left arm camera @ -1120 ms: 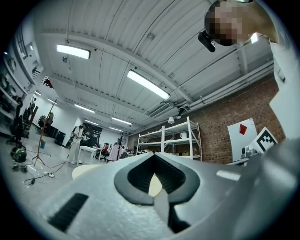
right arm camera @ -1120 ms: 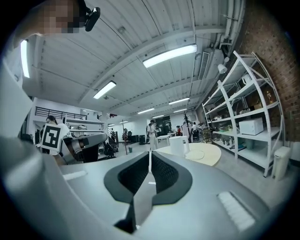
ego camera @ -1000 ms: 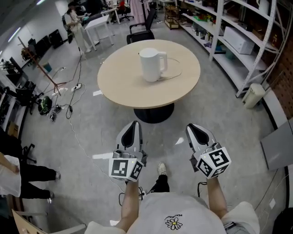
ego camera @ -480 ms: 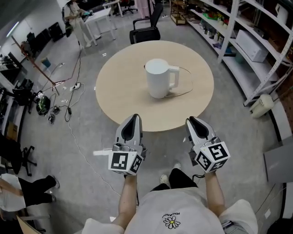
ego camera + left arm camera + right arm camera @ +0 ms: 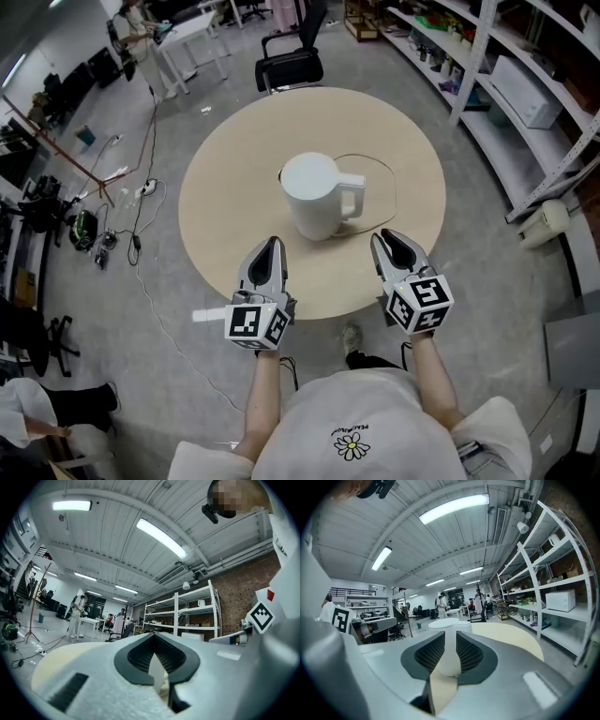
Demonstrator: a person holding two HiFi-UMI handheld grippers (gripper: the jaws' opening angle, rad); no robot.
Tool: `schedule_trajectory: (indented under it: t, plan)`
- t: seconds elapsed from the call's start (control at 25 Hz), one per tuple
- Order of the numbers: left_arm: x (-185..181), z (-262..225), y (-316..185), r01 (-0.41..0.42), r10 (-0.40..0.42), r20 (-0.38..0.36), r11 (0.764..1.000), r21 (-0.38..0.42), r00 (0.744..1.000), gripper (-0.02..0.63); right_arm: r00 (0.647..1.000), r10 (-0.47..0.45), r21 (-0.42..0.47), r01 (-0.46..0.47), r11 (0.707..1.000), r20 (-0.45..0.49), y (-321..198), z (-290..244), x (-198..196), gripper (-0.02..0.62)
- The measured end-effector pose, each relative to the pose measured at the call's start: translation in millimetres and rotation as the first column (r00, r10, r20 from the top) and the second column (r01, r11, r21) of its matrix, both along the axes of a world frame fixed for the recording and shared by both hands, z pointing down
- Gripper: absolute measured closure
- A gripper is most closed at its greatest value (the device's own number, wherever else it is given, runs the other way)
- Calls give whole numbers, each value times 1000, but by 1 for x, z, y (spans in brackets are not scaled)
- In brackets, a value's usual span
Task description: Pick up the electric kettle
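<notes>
A white electric kettle (image 5: pixel 312 195) stands upright in the middle of the round beige table (image 5: pixel 225 197), its handle (image 5: pixel 352 196) turned to the right and a thin cord looping behind it. My left gripper (image 5: pixel 271 246) is shut and empty, just short of the kettle's near left side. My right gripper (image 5: pixel 385 239) hovers near the handle, apart from it; its jaws are opening with nothing between the pads. In the right gripper view the kettle (image 5: pixel 449 656) shows ahead through the gap of that gripper (image 5: pixel 450 635). In the left gripper view the gripper (image 5: pixel 154 637) has its tips together over the table (image 5: pixel 51 656).
A black office chair (image 5: pixel 291 56) stands behind the table. White shelving (image 5: pixel 525 75) with boxes lines the right side. Cables and a tripod (image 5: pixel 112 178) lie on the floor to the left. A white desk (image 5: pixel 187 37) stands far back. The person's feet are by the table's near edge.
Both grippers moved forward from over the floor to over the table's near edge, close to the kettle. The right jaws have parted; the left stayed shut.
</notes>
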State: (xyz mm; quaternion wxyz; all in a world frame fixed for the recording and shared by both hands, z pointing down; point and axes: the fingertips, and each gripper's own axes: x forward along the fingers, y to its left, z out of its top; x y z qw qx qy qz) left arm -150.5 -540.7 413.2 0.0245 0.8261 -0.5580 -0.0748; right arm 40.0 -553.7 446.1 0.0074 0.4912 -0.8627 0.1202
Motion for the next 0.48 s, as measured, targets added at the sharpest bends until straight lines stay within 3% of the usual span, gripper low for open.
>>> schedule_trajectory:
  t: [0.24,0.48]
  plan:
    - [8,32,-61,23,-22,26,998,-59,999,604,997,-30,-72,25,997,-75,-84,40,-8,460]
    - [-6,58,-107,28,-23,71,996,-80,997,604,989,4,-104,-20,994,-150,-133,64,-24,410]
